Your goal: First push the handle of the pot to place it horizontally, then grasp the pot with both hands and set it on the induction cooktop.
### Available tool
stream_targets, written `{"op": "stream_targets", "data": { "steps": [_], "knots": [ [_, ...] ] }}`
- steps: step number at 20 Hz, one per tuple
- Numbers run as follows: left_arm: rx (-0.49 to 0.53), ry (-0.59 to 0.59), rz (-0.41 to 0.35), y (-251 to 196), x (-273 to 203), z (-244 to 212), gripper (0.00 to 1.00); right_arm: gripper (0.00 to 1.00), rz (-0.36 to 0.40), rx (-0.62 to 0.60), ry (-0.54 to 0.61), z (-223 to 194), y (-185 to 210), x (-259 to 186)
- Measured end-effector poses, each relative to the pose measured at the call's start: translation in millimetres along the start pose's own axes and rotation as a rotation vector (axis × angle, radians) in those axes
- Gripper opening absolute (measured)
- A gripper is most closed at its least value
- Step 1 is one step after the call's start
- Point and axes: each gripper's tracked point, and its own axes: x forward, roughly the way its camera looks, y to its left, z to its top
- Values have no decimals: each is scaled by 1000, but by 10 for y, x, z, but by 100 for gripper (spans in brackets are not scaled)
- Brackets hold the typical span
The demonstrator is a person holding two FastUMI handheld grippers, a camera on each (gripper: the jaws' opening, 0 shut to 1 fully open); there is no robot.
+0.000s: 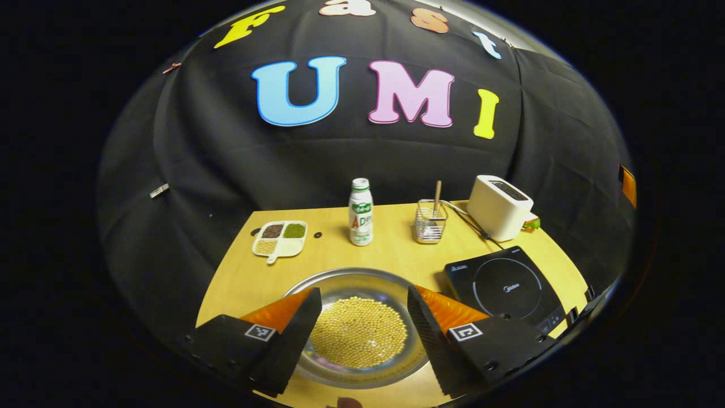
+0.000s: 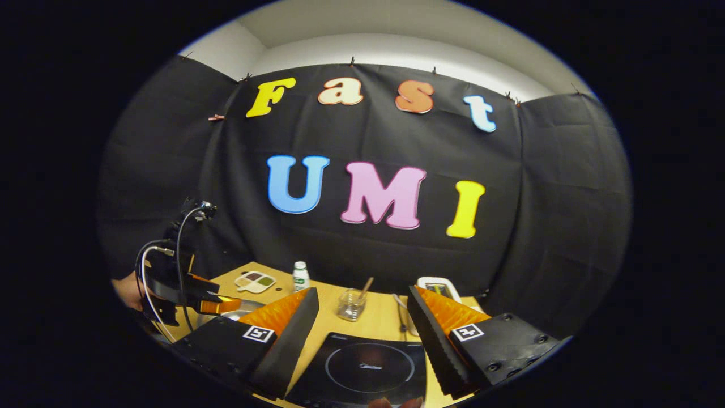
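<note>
Left gripper [image 1: 362, 317] spread above pot [image 1: 358, 371] of beans [image 1: 359, 333], right gripper [image 2: 362, 323] spread above cooktop [image 2: 362, 368], bottle [image 1: 361, 211] behind.

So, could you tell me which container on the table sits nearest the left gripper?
The metal pot of yellow beans, right beneath the left gripper; bottle and wire basket stand farther back.

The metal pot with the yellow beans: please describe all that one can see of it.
The pot is a shallow, round vessel of shiny grey metal with a wide rim. It sits upright on the wooden table, just left of the black induction cooktop, not on it. A layer of small yellow beans covers its bottom. The left gripper hovers open before it, one finger over each side; whether they touch it I cannot tell. Its handle is not visible here.
</note>
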Motion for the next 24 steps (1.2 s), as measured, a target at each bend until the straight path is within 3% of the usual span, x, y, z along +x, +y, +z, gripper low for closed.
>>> {"op": "stream_targets", "data": {
  "steps": [5,9,15,17,24],
  "knots": [
    [-42,98,73,802,55,-402,95,98,85,101,200,-708,505,489],
    [-77,226,97,1239,255,-820,95,97,148,90,389,-1313,913,851],
    [-105,370,48,1397,643,-1231,95,97,180,114,663,-2241,1274,1293],
    [-104,406,49,1434,754,-1323,95,87,173,117,742,-2508,1320,1371],
    [-98,457,31,1481,911,-1473,95,86,135,138,890,-3037,1326,1500]
  ]
}}
